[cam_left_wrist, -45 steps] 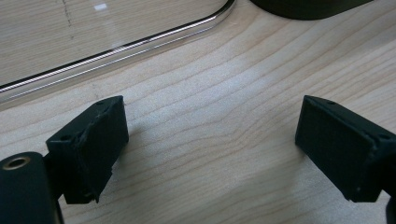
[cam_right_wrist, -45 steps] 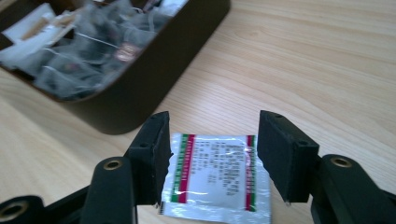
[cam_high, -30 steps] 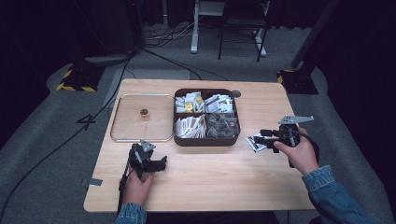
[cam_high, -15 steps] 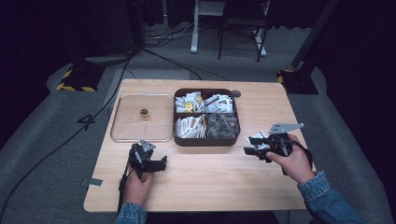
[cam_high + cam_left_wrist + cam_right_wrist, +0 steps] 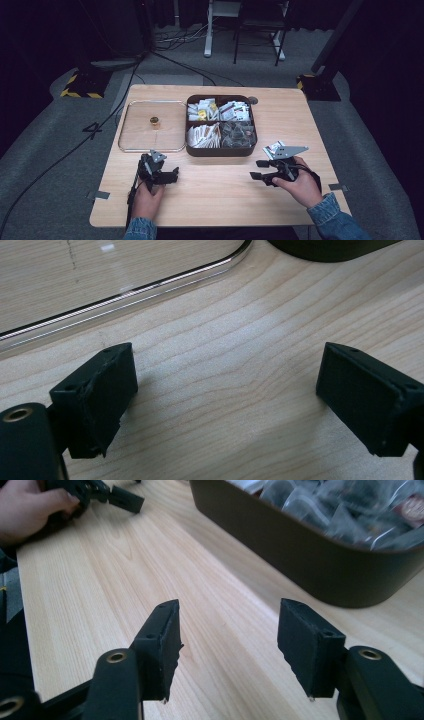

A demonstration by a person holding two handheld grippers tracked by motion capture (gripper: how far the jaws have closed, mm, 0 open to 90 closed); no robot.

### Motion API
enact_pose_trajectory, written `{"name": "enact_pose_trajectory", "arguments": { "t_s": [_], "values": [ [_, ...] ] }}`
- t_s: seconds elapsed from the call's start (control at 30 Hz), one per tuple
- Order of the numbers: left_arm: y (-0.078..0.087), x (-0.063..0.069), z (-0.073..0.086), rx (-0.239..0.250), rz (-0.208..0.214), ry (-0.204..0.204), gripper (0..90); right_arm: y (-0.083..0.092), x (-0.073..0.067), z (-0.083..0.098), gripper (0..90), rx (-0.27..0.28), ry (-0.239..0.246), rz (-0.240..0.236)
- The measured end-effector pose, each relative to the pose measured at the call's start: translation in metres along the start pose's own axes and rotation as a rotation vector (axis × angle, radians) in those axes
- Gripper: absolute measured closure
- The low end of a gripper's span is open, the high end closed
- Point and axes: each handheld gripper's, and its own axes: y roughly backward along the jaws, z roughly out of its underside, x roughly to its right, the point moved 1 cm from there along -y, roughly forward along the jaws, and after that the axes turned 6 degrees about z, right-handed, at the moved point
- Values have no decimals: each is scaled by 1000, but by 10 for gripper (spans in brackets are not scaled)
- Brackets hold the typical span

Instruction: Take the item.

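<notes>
While left gripper [image 5: 170, 176] stays, right gripper [image 5: 257, 169] retreated, empty.

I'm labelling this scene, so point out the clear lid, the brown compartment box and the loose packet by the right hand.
clear lid [image 5: 135, 142], high view, flat pane near its front edge.
brown compartment box [image 5: 220, 151], high view, front wall.
loose packet [image 5: 273, 148], high view, its white face.

Table [image 5: 215, 200]: divided box [image 5: 220, 149] near centre, packets in its four compartments; flat tray [image 5: 135, 147] just left of it, a small object [image 5: 154, 120] on the tray's middle. One loose packet [image 5: 272, 148] lies just right of the box's near corner. Left gripper [image 5: 170, 176] sits before the tray, right gripper [image 5: 259, 169] before the box's right end, well apart
</notes>
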Motion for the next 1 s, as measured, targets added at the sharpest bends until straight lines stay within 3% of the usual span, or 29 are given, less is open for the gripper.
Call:
{"name": "enact_pose_trajectory", "arguments": {
  "t_s": [0.13,0.47,0.67,0.77,1.0],
  "values": [
    [0,0,0,0,0,0,99,-9,-3,10,419,-19,8,9],
    [0,0,0,0,0,0,99,-29,-11,28,354,-66,110,84],
    [0,0,0,0,0,0,100,-36,-13,34,262,-99,118,93],
    [0,0,0,0,-1,0,99,-43,-12,39,110,-64,135,111],
    [0,0,0,-1,-4,3,99,-44,-12,39,108,-61,136,112]
  ]
}}
